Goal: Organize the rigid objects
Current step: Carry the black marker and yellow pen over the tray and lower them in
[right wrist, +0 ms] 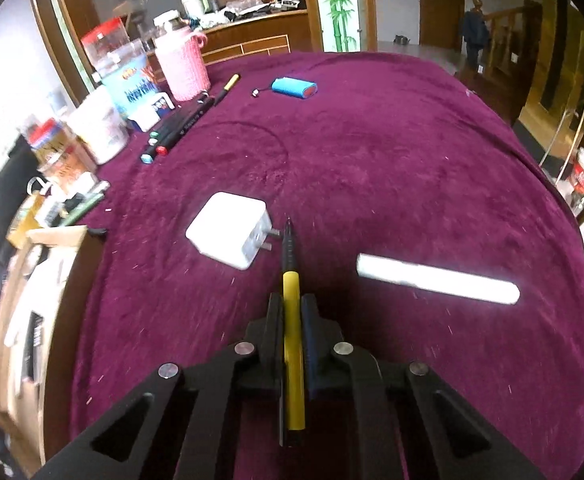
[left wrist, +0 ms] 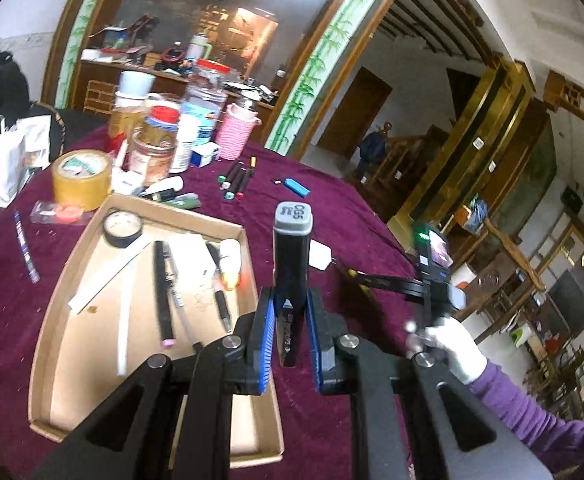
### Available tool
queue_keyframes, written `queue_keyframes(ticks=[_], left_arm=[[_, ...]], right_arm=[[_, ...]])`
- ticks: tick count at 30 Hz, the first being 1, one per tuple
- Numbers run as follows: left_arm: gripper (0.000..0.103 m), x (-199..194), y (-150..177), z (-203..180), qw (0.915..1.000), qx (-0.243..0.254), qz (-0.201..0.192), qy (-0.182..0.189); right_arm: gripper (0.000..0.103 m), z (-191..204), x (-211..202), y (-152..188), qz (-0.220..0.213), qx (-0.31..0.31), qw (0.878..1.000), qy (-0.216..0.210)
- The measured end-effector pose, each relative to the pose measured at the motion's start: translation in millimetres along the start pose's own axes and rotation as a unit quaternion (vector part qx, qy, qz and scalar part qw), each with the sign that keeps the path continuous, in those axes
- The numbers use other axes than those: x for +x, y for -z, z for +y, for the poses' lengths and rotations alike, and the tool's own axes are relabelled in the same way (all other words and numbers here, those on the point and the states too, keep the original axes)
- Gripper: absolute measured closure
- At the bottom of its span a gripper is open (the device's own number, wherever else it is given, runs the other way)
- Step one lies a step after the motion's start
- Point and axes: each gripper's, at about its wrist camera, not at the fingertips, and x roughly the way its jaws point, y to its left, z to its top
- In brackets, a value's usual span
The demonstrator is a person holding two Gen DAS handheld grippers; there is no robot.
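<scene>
My left gripper (left wrist: 287, 320) is clamped on a black marker (left wrist: 290, 276) with a grey cap, held upright above the purple-covered tabletop (right wrist: 392, 168) just beside the right wall of the cardboard tray (left wrist: 63, 280), which holds pens and a roll of tape. My right gripper (right wrist: 292, 312) is closed on a yellow pen (right wrist: 292, 320) whose black tip points at the prongs of the white charger (right wrist: 227, 232) lying mid-table, with a white tube (right wrist: 436, 278) lying toward the right edge.

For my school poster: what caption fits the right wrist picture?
Right gripper pinching a yellow pen above a purple tablecloth.
</scene>
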Motion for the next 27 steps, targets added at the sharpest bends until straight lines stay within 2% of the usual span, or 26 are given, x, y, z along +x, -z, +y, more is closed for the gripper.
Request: queue_keyframes(ticks=[6,10,16,19,23,27], left_arm=[[0.088,-28.5,7.4,31.2,0.9989,-0.031,-0.008,-0.034],[0.088,-44.4,14.3,50.6,0.9973,-0.050,-0.003,-0.055],[0.088,-63.3,24.2,65.1,0.9959,-0.049,0.007,-0.076],[0.088,-62.5,22.4,71.7,0.9940,-0.038,0.029,-0.099],[0.088,-45.1,14.1,85.9,0.9894,-0.026,0.078,-0.120],[0.088,-21.1,7.3,98.5,0.9846,-0.019,0.119,-0.127]], right_arm=[[0.094,3.8,-30.6,19.6,-0.001,0.030,0.997,-0.067],[0.094,33.6,-48.2,28.4,-0.006,0.012,0.994,-0.112],[0.094,96.5,-62.3,40.1,-0.005,-0.032,0.984,-0.173],[0.093,128.6,-59.9,46.8,0.014,-0.051,0.977,-0.205],[0.093,173.8,-40.1,58.8,0.066,-0.062,0.963,-0.254],[0.093,210.3,-19.3,71.6,0.095,-0.079,0.957,-0.261]])
